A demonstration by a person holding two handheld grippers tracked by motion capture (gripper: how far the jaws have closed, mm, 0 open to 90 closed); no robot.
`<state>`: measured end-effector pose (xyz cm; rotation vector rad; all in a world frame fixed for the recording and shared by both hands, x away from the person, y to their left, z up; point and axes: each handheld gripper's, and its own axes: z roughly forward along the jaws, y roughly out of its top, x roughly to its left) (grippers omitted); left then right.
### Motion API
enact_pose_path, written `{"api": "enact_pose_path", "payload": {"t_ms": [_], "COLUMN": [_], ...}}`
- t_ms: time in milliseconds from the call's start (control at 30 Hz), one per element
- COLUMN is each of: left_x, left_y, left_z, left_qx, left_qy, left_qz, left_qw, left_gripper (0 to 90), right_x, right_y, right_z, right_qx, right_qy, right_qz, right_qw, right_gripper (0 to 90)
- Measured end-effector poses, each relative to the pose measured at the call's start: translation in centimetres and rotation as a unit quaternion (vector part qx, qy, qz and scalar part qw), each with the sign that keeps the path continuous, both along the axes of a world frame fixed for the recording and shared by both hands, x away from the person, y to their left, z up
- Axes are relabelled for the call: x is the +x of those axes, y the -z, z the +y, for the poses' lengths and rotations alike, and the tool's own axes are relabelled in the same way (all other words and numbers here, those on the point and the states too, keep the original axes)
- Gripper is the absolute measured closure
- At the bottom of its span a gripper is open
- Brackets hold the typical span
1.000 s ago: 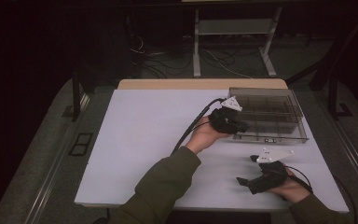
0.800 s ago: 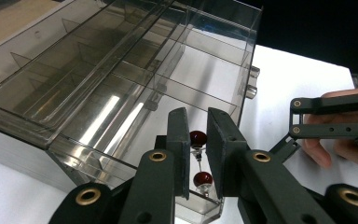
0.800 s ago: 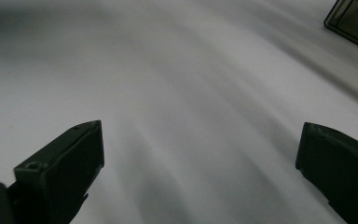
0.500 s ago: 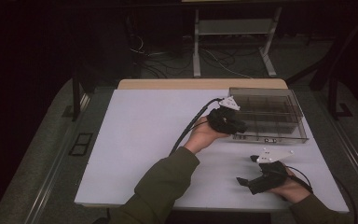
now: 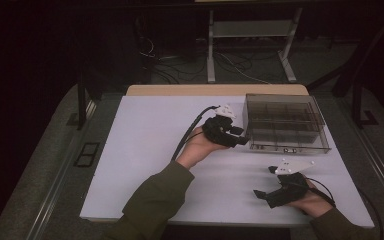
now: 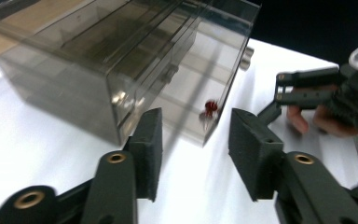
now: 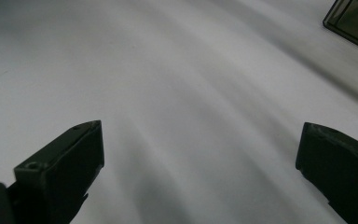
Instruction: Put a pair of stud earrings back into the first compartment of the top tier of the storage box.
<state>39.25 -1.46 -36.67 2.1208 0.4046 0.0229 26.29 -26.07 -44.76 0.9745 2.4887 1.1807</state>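
A smoky transparent drawer box (image 5: 286,121) is seen on the white table (image 5: 145,150), toward the two o'clock part of the tabletop in the high view. The left gripper (image 5: 236,134) is held just off the box's near left corner, at about nine o'clock from the box, with its tips close to the box wall but not touching it. In the left gripper view the box (image 6: 121,60) is found at eleven to twelve o'clock ahead of the left gripper (image 6: 195,140), its near corner lying between the two black pads and a little beyond them. The jaws have just been opening and are seen partly spread, with nothing gripped and bare table between them. A small red item (image 6: 210,105) is visible through the box's clear wall, near its lower edge.

The right gripper (image 5: 261,194) is held low at about five o'clock on the table, well apart from the box, which lies at roughly twelve o'clock from it. In the right gripper view its jaws are spread wide over bare tabletop, nothing held, and a corner of the box (image 7: 354,21) is seen at one o'clock.
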Motion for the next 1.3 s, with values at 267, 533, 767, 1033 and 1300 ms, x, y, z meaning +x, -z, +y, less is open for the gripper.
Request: {"api": "enact_pose_path", "payload": {"t_ms": [267,533,767,1033,1300], "left_x": [-0.7,-1.8,-3.2,-5.0,-6.5], "left_y": [1.1,2.4,3.2,3.7,4.7], "left_z": [3.1,6.4,9.3,11.5,13.6], "left_qx": [0.003,0.013,0.015,0.024,0.021], "left_qy": [-0.022,-0.047,-0.077,-0.098,-0.120], "left_qz": [0.003,0.008,0.007,-0.007,-0.006], "left_qw": [0.9998,0.9988,0.9969,0.9949,0.9926], "left_gripper": [45.3,39.2,33.2,24.7,16.4], "right_x": [0.0,0.1,0.0,-0.1,-0.1], "right_y": [0.0,0.0,0.0,-0.1,-0.2], "right_z": [0.0,0.0,0.0,0.0,0.0], "right_qx": [-0.002,-0.002,0.001,0.001,0.001], "right_qy": [0.001,0.001,0.002,0.001,0.001], "right_qz": [0.002,0.000,-0.002,-0.005,-0.006], "right_qw": [1.0000,1.0000,1.0000,1.0000,1.0000], "right_gripper": [0.4,0.4,0.4,0.4,0.4]}}
